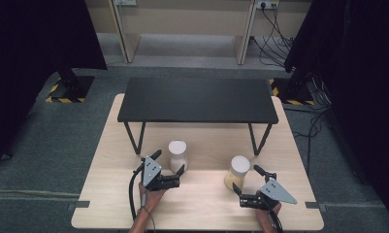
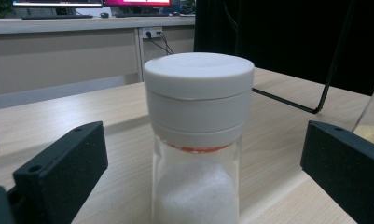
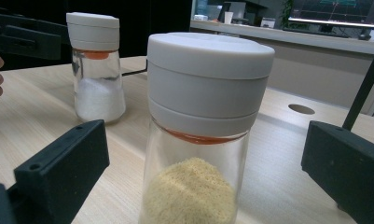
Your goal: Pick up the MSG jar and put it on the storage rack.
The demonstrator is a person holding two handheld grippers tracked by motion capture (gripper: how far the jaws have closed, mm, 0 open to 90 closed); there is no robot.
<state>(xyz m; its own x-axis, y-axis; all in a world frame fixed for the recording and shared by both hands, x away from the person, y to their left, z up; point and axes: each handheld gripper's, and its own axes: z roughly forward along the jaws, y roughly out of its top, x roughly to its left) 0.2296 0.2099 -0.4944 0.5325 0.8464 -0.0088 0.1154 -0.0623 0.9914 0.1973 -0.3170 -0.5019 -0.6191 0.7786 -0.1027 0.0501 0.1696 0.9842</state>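
Note:
Two glass jars with white lids stand on the light wooden table (image 1: 202, 204). The jar of white powder (image 1: 177, 154) (image 2: 197, 140) stands between the jaws of my left gripper (image 1: 169, 161) (image 2: 203, 156), which is open, with gaps on both sides. The jar of yellow granules (image 1: 238, 171) (image 3: 203, 140) stands between the jaws of my right gripper (image 1: 247, 179) (image 3: 205, 154), also open and not touching it. In the right gripper view the white-powder jar (image 3: 95, 70) is farther off at the left, with part of the left gripper (image 3: 21, 39) beside it.
A low black shelf (image 1: 197, 99) on thin metal legs spans the far half of the table, behind both jars. The table has a round hole (image 3: 301, 108) near its edge. Black curtains, stands and cables surround the table on the floor.

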